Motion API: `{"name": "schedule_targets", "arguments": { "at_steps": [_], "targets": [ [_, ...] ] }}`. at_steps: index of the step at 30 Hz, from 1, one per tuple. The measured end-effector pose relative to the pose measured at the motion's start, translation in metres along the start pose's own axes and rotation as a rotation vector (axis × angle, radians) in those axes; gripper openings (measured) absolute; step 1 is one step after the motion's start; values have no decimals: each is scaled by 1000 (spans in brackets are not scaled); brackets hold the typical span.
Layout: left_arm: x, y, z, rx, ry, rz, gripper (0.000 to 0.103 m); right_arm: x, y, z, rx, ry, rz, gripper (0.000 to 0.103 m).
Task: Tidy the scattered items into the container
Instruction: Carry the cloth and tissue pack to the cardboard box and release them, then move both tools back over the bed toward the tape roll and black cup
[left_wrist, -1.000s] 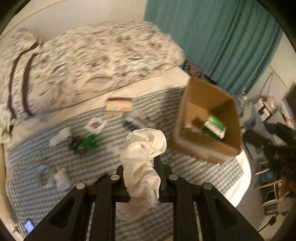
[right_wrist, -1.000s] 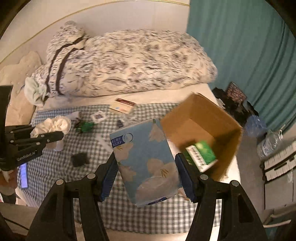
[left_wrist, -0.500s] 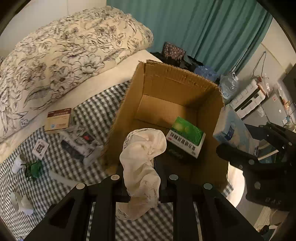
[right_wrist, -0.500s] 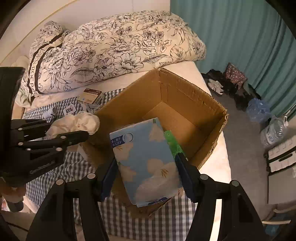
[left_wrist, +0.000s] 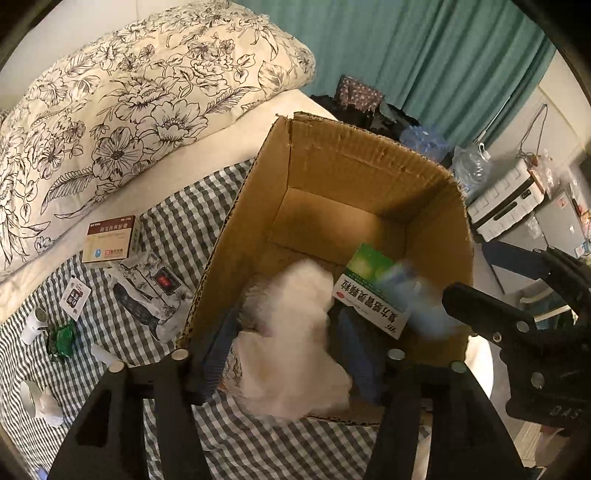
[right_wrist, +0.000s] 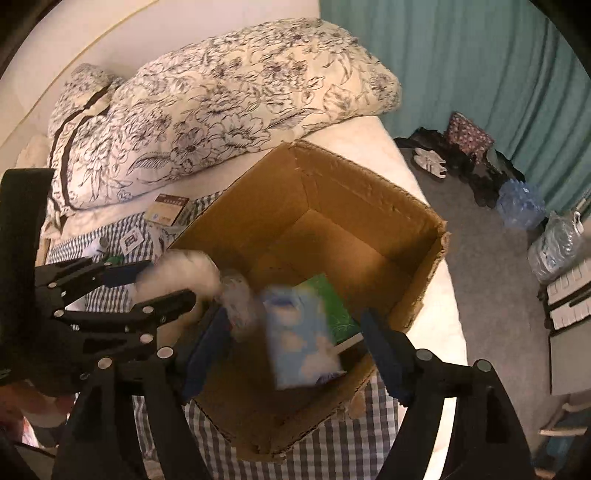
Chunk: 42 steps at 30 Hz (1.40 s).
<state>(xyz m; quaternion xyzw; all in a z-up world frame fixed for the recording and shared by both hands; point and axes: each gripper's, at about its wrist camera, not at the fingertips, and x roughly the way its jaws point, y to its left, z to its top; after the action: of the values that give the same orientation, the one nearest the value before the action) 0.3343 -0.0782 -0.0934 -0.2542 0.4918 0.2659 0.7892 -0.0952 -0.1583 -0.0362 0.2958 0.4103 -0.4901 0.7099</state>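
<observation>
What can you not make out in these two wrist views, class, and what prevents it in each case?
- White cloth, left wrist view: motion-blurred between the opening left tongs; its shape is unreadable.
- Blue tissue pack, right wrist view: blurred, print illegible, between the opening right tongs.
- Green box, right wrist view: mostly hidden behind the pack.
- Cardboard box floor, left wrist view: near part covered by the cloth.

A teal curtain (right_wrist: 461, 55) hangs beyond the bed (right_wrist: 373, 136), above grey floor (right_wrist: 491, 266).

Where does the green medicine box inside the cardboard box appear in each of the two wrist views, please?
Left wrist: the green medicine box lies right of centre, against the box's right wall.
Right wrist: its green top shows at centre, partly behind the blurred blue tissue pack.
Shared landmark: the cardboard box.
</observation>
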Motion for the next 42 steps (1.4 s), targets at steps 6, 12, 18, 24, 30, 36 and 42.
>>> {"name": "schedule_targets", "arguments": {
  "at_steps": [6,12,18,24,30,36,42],
  "targets": [
    [-16,3,-6,-10,-16,15,76,-13,6,-1,4,-19,-23,75],
    [-49,23,-22,-64,-58,55,83,-39,27,-3,-6,-59,-34,76],
    [-95,67,-44,-159,-128,120,90,-67,77,-5,-44,-120,-16,82],
    [-143,139,-74,-272,-190,230,93,-87,146,-17,-75,-179,39,88],
    [-175,228,-123,-421,-201,340,94,-92,207,-33,-99,-208,70,91],
    [-198,300,-183,-550,-185,408,96,-87,260,-47,-110,-202,87,91],
    [-210,341,-230,-625,-175,419,96,-76,300,-63,-155,-161,64,91]
  ]
}}
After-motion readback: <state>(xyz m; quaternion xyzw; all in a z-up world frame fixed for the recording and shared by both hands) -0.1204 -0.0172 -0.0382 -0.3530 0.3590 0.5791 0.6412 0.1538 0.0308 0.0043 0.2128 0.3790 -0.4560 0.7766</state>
